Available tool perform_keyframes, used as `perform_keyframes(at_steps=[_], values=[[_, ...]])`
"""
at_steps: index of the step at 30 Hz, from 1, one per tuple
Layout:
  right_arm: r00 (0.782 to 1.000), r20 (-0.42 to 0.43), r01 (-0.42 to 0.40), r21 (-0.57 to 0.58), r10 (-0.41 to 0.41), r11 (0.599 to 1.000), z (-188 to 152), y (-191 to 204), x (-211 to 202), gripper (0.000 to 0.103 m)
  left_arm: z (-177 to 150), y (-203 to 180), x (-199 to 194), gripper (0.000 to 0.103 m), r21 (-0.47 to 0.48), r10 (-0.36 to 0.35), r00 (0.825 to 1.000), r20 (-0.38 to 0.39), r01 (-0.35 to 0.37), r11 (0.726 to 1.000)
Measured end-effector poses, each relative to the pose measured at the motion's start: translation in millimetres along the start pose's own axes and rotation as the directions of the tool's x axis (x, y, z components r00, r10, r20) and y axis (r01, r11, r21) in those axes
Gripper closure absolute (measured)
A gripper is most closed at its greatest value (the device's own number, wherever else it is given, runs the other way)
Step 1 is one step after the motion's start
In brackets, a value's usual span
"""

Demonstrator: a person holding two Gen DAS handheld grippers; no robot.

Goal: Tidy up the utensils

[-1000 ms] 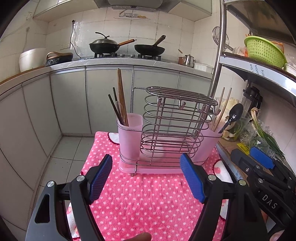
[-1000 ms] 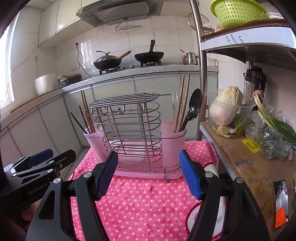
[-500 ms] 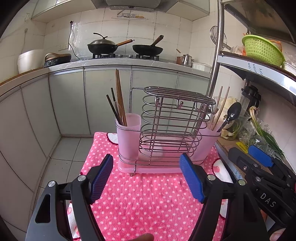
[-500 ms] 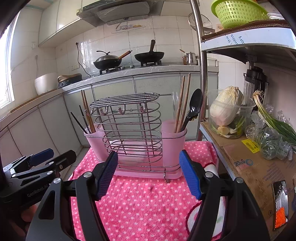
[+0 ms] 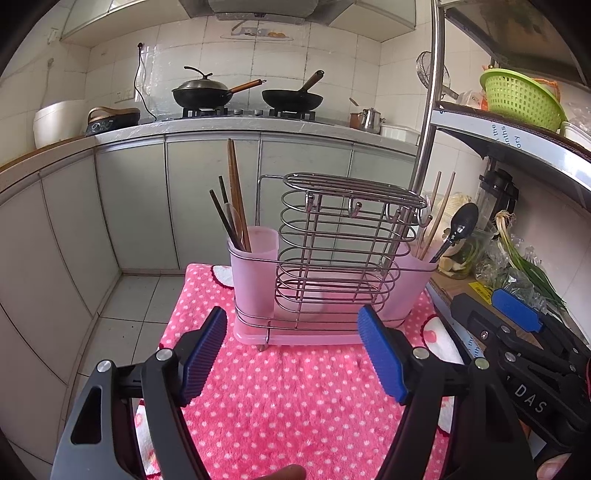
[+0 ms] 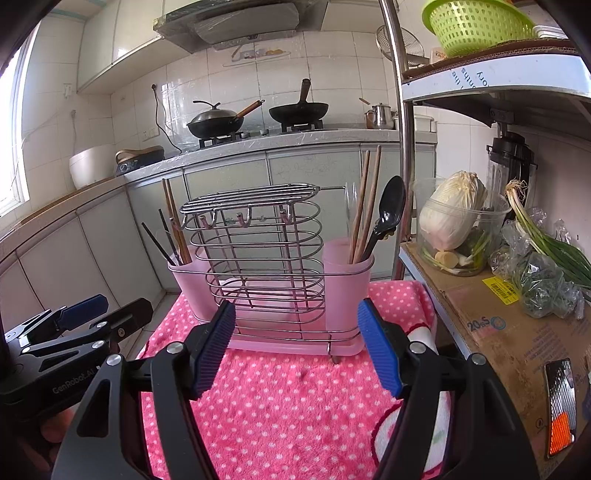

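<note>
A pink utensil holder with a wire rack (image 5: 332, 266) (image 6: 266, 258) stands on a pink polka-dot towel (image 5: 288, 398) (image 6: 295, 406). Its left cup (image 5: 255, 258) holds dark and wooden chopsticks (image 5: 234, 199). Its right cup (image 6: 347, 269) holds wooden chopsticks (image 6: 365, 206) and a black spoon (image 6: 388, 214) (image 5: 460, 227). My left gripper (image 5: 291, 354) is open and empty, in front of the holder. My right gripper (image 6: 295, 350) is open and empty, also in front of it. Each gripper shows in the other's view, the right one (image 5: 517, 332) and the left one (image 6: 74, 332).
A metal shelf pole (image 6: 397, 122) rises right of the holder. A cardboard box (image 6: 498, 332) beside the towel carries a tub with cabbage (image 6: 454, 218) and green onions (image 6: 546, 254). A green basket (image 6: 476, 22) sits on the shelf. Cabinets and a stove with two pans (image 5: 251, 94) stand behind.
The left gripper has drawn back slightly from the holder. The right gripper has barely moved. Both stay open and empty.
</note>
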State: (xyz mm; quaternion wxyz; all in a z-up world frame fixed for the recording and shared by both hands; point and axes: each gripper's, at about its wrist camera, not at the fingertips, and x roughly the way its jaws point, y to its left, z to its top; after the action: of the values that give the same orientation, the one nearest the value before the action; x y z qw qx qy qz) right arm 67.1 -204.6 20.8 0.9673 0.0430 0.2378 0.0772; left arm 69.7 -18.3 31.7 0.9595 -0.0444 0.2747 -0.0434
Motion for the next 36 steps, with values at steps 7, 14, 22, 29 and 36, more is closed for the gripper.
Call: perform_keyframes(at_steps=[7, 14, 22, 29, 36], values=[[1.0, -0.001, 0.0, 0.002, 0.0, 1.0, 0.4, -0.6, 0.4, 0.034, -0.1, -1.0, 0.4, 0.031, 0.006, -0.004, 1.0, -0.003, 0.004, 1.0], [1.0, -0.003, -0.001, 0.005, 0.002, 1.0, 1.1, -1.5, 1.5, 0.034, -0.4, 0.6, 0.5, 0.031, 0.008, -0.006, 1.0, -0.007, 0.006, 1.0], [1.0, -0.009, -0.001, -0.002, 0.001, 1.0, 0.2, -1.1, 2.6, 0.034, 0.2, 0.2, 3.1, 0.032, 0.013, -0.003, 1.0, -0.015, 0.003, 1.0], [1.0, -0.009, 0.0, -0.002, 0.0, 1.0, 0.2, -0.6, 2.4, 0.034, 0.2, -0.4, 3.0, 0.032, 0.016, -0.004, 1.0, -0.016, 0.005, 1.0], [1.0, -0.013, 0.002, -0.006, -0.002, 1.0, 0.2, -0.6, 3.5, 0.034, 0.2, -0.9, 4.8, 0.032, 0.018, -0.004, 1.0, -0.02, 0.005, 1.0]])
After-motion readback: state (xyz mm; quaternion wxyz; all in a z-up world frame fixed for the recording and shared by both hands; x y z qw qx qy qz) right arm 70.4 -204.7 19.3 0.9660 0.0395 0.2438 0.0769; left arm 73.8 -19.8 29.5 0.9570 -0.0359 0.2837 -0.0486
